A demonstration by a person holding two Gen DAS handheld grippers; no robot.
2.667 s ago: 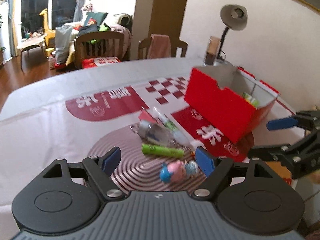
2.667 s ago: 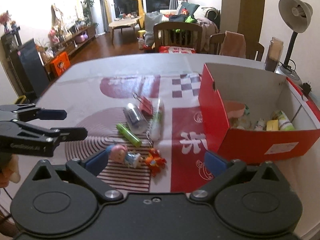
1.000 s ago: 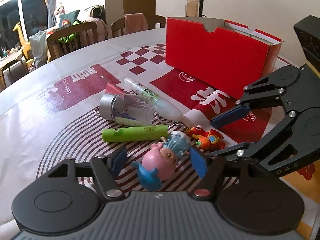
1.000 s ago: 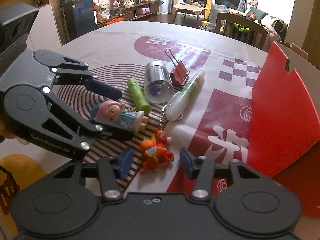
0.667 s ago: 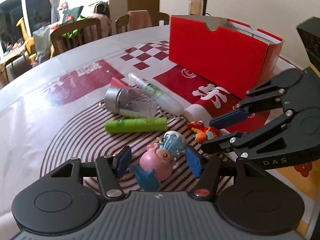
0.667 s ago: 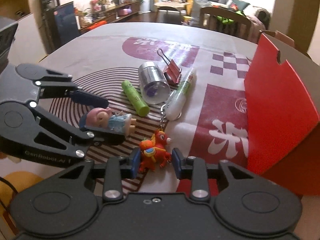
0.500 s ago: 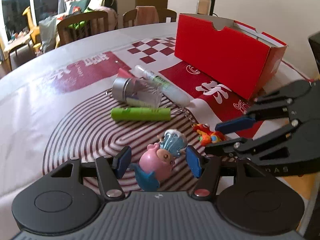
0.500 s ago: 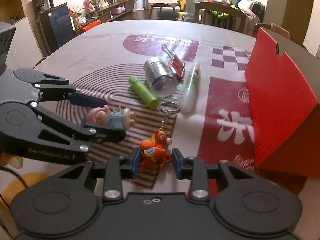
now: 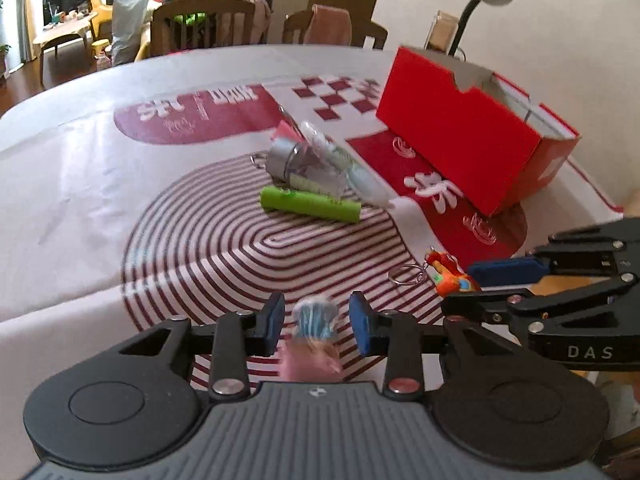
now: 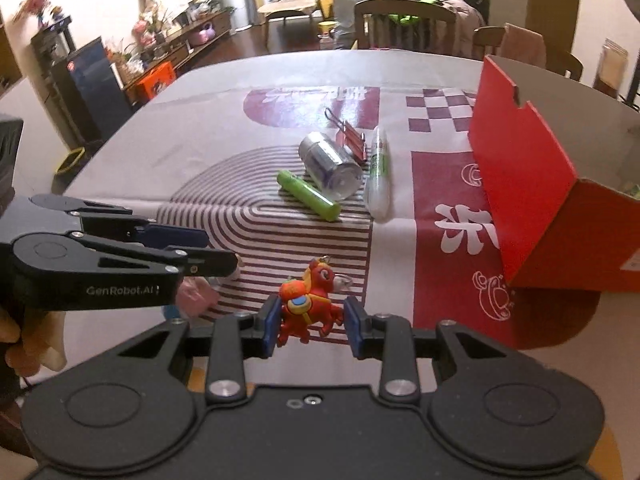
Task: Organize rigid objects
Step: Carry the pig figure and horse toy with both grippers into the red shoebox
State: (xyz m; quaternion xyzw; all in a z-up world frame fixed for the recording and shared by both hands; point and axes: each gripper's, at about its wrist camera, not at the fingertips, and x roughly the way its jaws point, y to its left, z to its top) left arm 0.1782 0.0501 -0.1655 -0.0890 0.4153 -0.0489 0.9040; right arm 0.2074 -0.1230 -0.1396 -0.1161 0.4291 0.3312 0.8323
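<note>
Both claws loaded: right claw [image 10: 308, 322] pinching orange horse keychain [image 10: 310, 304], left claw [image 9: 316, 322] pinching pink doll [image 9: 314, 338]; four items at 12 o'clock on tabletop [image 10: 192, 148] remain unboxed.

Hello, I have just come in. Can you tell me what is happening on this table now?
A person with a gripper in each hand is tidying small objects. The right gripper is closed on a red and orange horse keychain figure. The left gripper holds a small pink doll with blue hair. A green tube, a silver canister, a red binder clip and a clear glue tube lie on the patterned tablecloth, beside an open red cardboard box.
</note>
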